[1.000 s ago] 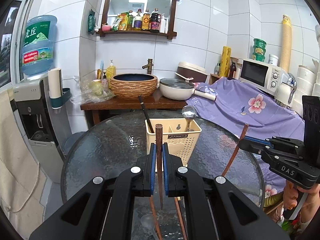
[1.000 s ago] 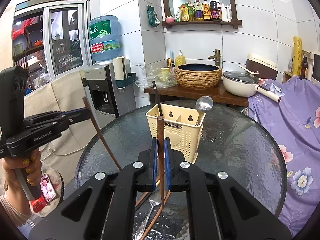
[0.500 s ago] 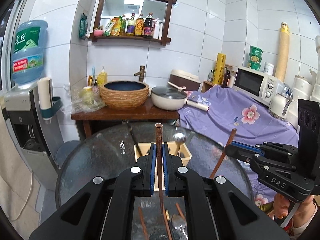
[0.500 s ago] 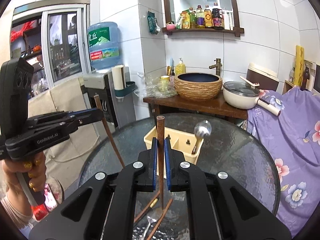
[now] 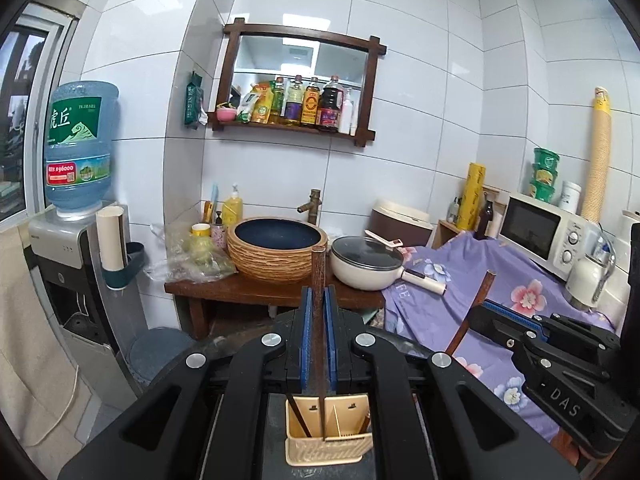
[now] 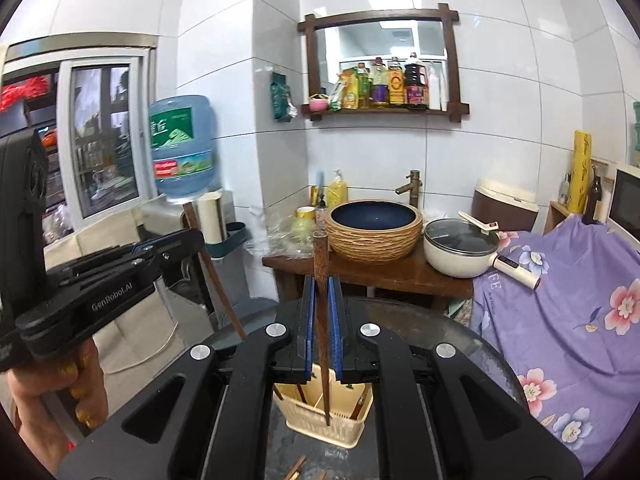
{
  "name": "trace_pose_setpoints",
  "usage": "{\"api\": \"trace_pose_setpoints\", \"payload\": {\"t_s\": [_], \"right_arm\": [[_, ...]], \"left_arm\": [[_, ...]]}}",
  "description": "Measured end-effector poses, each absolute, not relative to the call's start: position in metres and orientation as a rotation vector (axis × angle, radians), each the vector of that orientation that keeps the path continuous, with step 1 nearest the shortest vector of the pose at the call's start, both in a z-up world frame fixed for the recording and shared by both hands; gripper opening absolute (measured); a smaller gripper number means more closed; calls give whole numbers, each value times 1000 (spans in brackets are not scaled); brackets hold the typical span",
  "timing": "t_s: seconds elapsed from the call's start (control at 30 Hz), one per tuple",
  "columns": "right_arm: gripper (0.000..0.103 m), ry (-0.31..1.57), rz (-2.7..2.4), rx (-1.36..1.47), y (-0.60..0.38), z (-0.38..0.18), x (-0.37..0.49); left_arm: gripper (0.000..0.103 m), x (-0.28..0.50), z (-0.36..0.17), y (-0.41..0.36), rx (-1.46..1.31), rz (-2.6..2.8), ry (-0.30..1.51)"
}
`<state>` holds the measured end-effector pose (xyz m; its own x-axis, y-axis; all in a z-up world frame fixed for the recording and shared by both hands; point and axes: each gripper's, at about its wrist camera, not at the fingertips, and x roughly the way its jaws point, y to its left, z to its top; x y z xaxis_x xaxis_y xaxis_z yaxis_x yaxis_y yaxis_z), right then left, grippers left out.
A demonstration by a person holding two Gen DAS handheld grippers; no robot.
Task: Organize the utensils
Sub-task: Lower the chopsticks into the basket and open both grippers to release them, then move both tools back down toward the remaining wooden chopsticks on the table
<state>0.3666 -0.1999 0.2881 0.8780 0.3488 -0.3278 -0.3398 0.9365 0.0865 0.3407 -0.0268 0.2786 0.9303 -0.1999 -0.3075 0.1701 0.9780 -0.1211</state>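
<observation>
My left gripper (image 5: 319,298) is shut on a brown wooden chopstick (image 5: 318,272) that stands upright between its blue pads. Its thin end hangs over the cream utensil holder (image 5: 328,446), low between the gripper's arms. My right gripper (image 6: 321,286) is shut on a second brown chopstick (image 6: 321,256), whose tip points into the same holder (image 6: 320,420). Each gripper also shows in the other's view: the right gripper (image 5: 486,312) with its chopstick (image 5: 476,304), and the left gripper (image 6: 188,240) with its chopstick (image 6: 212,276), held by a hand (image 6: 48,400). A dark utensil (image 5: 298,416) leans in the holder's left compartment.
The holder stands on a round glass table (image 6: 480,344). Loose chopsticks (image 6: 296,468) lie on it near me. Behind are a wooden stand with a woven basin (image 5: 278,250) and a lidded pan (image 5: 368,264), a purple floral cloth (image 6: 560,300), a water dispenser (image 5: 76,216) and a microwave (image 5: 536,232).
Both grippers have risen with their chopsticks still clamped. The holder has slid from mid-frame to low between the gripper arms, and more of the wall and shelf shows.
</observation>
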Motion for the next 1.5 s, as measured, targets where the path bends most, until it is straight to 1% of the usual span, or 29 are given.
{"api": "trace_pose_setpoints", "payload": {"t_s": [0.13, 0.37, 0.57, 0.73, 0.9, 1.27, 1.33, 1.4, 1.43, 1.47, 1.5], "right_arm": [[8, 361, 323, 41, -197, 273, 389], [8, 424, 292, 47, -197, 225, 413], [8, 478, 284, 47, -198, 187, 425], [8, 498, 281, 38, -197, 170, 427], [8, 513, 274, 34, -197, 162, 430], [8, 503, 267, 52, -202, 161, 430], [8, 503, 264, 51, -203, 160, 429], [10, 507, 270, 52, -204, 159, 428], [14, 505, 272, 55, -204, 159, 427], [25, 495, 271, 58, -206, 158, 424], [34, 484, 268, 59, -207, 158, 421]], "left_arm": [[6, 361, 266, -31, -114, -167, 352], [6, 389, 214, -31, -115, -136, 426], [6, 397, 181, -27, -114, -131, 471], [6, 400, 163, -28, -103, -131, 497], [6, 393, 160, -34, -54, -115, 456], [7, 396, 159, -30, -68, -109, 467], [11, 395, 158, -30, -64, -111, 468], [29, 392, 159, -29, -68, -119, 458], [32, 390, 159, -29, -70, -119, 453], [36, 386, 160, -28, -72, -121, 441], [38, 383, 161, -28, -70, -123, 434]]}}
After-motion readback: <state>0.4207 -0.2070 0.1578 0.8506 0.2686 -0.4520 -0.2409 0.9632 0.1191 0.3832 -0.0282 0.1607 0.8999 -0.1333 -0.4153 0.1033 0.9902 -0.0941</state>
